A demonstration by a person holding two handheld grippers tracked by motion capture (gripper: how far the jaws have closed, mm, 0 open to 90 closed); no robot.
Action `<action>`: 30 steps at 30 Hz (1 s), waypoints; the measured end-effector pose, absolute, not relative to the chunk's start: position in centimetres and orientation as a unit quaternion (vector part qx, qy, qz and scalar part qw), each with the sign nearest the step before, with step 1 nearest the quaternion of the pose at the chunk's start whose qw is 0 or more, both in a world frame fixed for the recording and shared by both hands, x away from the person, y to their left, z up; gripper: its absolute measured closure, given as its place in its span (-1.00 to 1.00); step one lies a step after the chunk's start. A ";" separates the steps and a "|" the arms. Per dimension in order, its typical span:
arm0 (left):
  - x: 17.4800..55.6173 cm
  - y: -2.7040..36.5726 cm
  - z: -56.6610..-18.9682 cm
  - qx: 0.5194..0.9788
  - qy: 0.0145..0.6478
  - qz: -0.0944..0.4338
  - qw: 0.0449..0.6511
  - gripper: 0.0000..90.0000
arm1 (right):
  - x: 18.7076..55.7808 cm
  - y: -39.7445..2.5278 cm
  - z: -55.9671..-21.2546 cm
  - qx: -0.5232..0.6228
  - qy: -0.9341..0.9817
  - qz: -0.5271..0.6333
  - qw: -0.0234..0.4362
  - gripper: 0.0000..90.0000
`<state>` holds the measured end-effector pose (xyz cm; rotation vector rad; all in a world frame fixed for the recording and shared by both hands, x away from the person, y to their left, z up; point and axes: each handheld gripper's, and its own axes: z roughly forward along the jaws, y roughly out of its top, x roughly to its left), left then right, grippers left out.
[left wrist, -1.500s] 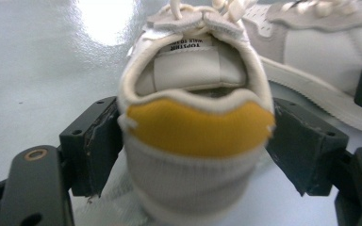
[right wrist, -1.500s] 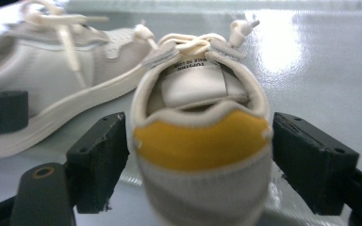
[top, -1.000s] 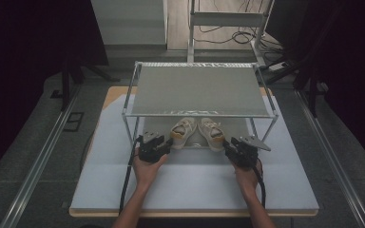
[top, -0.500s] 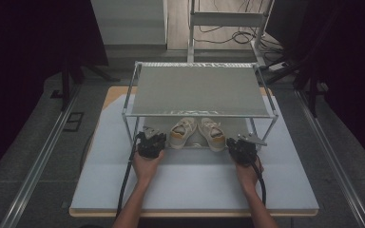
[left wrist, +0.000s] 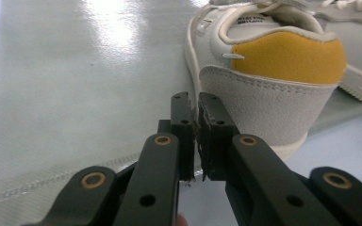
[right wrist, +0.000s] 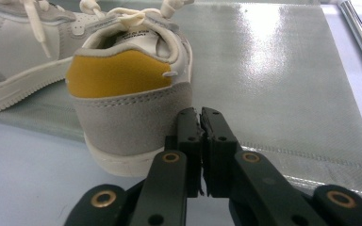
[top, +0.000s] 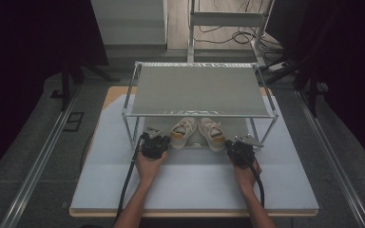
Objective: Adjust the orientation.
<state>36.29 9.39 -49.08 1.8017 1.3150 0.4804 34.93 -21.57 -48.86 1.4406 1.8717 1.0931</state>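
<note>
a pale grey mat covers the table (top: 195,183), whose wooden edge shows at the front and the far left corner. on it stands a metal-framed shoe rack (top: 199,90) with a grey mesh top shelf and a shiny grey lower shelf. around the table the floor is dark grey, with metal rails running along both sides, cables lying on the floor at the back, and dark curtains to the left and right. a pair of white sneakers with yellow heel patches sits on the lower shelf, heels towards the person and overhanging its front edge: the left sneaker (top: 182,132) and the right sneaker (top: 212,133) lie side by side, toes pointing inwards under the top shelf. the left gripper (left wrist: 194,123) rests on the mat just beside the left sneaker's heel, its jaws pressed together with nothing between them. the right gripper (right wrist: 200,132) sits just beside the right sneaker's heel, jaws likewise closed and empty. compared with a second ago, both grippers have drawn slightly back towards the person; the sneakers have not moved.
</note>
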 end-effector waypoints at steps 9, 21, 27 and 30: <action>36.2 8.3 -49.0 0.725 0.514 0.175 0.423 0.89 | 34.7 -20.3 -48.8 0.518 0.703 0.421 0.245 0.97; 36.1 6.1 -48.8 0.735 0.501 0.168 0.426 0.89 | 34.9 -18.6 -48.9 0.503 0.710 0.434 0.233 0.98; 36.0 7.0 -49.0 0.730 0.500 0.160 0.438 0.60 | 34.8 -19.1 -49.0 0.506 0.708 0.436 0.230 0.81; 35.7 7.3 -48.8 0.743 0.480 0.168 0.435 0.38 | 34.3 -19.5 -48.9 0.505 0.703 0.445 0.229 0.64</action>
